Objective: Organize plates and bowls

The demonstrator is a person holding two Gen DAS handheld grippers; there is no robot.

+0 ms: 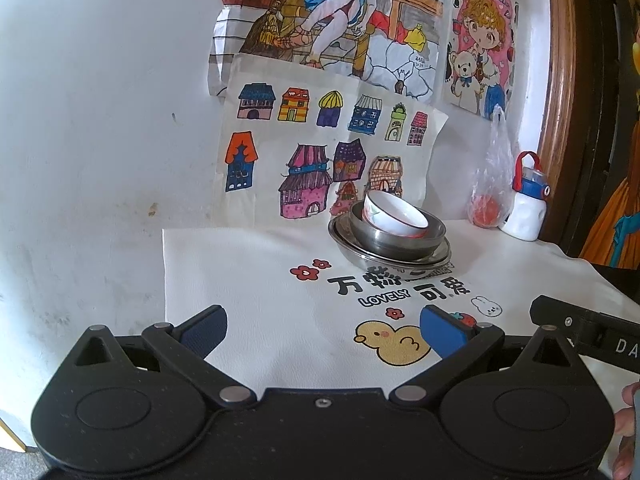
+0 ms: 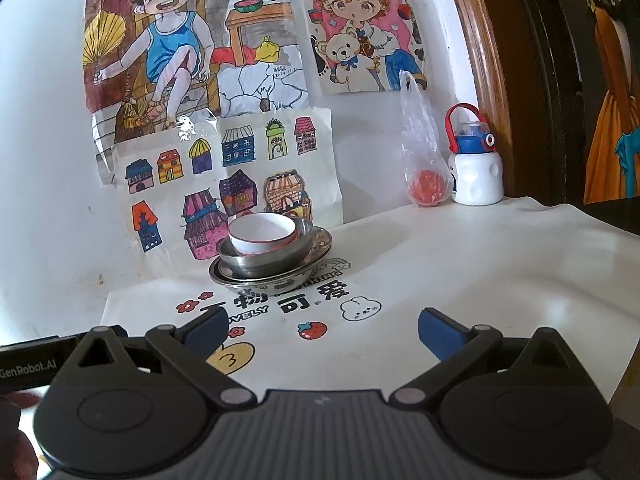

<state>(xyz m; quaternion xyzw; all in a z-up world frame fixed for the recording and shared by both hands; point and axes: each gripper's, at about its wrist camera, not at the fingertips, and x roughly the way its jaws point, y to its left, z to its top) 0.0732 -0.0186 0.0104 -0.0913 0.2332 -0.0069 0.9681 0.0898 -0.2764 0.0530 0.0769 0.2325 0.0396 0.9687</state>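
Observation:
A stack stands at the back of the white printed cloth (image 1: 256,280), near the wall. Its base is a shallow steel plate (image 1: 436,259), holding a steel bowl (image 1: 394,238); a white ceramic bowl (image 1: 394,212) with a red rim sits tilted inside that. The right wrist view shows the same steel plate (image 2: 320,242), steel bowl (image 2: 266,258) and white bowl (image 2: 262,234). My left gripper (image 1: 323,332) is open, well in front of the stack, nothing between its blue pads. My right gripper (image 2: 322,336) is likewise open and apart from the stack.
A clear plastic bag (image 2: 424,148) with a red fruit and a white bottle (image 2: 474,164) with a red handle stand at the back right by a wooden frame. Children's drawings (image 2: 224,176) cover the wall behind the stack. The other gripper's body (image 1: 588,332) shows at right.

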